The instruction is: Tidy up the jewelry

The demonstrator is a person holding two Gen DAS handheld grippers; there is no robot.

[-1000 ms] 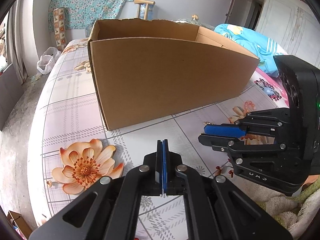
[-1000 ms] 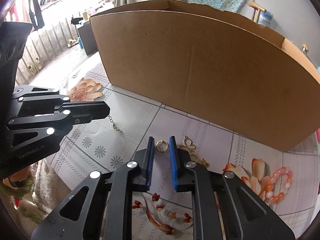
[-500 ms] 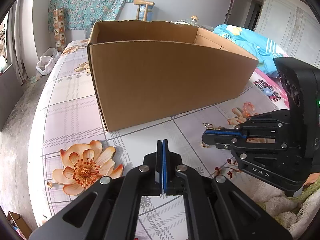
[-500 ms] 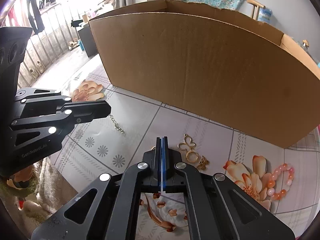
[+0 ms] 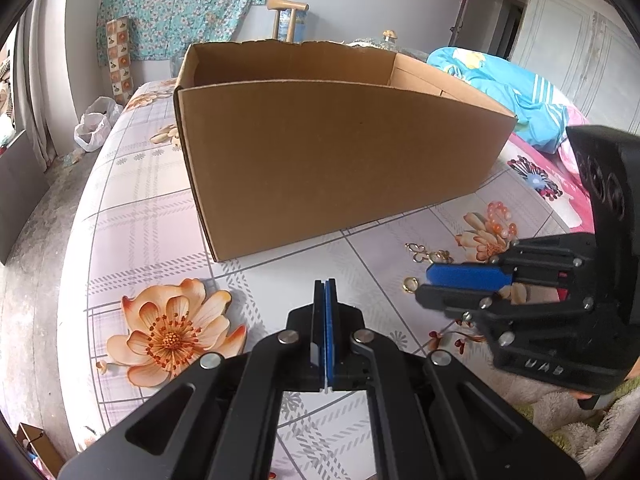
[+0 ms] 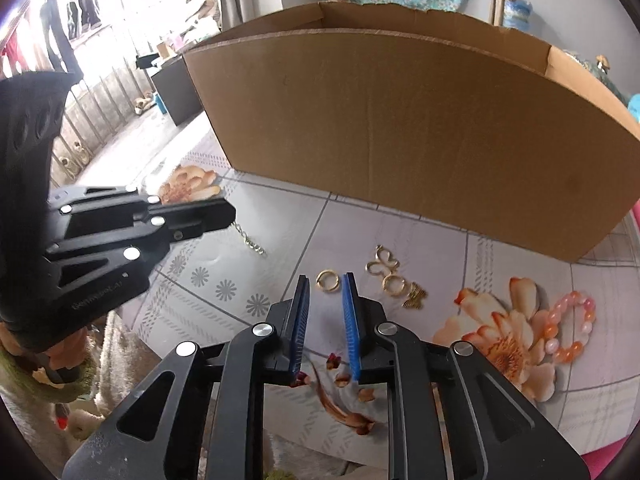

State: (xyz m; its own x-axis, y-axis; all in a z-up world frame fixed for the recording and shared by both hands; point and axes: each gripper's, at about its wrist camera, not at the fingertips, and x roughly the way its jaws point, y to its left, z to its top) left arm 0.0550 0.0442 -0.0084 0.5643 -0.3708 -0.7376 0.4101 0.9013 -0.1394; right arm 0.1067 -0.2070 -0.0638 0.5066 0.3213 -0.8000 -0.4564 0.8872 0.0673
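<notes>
1 gold ring (image 6: 327, 280) just beyond right hand-held gripper (image 6: 325, 282) tips.

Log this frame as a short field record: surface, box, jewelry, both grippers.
surface: floral sheet
box: open cardboard box, behind the jewelry, contents hidden
jewelry: gold ring just ahead of right fingertips; butterfly pieces to its right; orange bead bracelet far right; chain hanging from left gripper
left gripper: fingers shut on the chain
right gripper: fingers just opened, nothing between them, ring not gripped
</notes>
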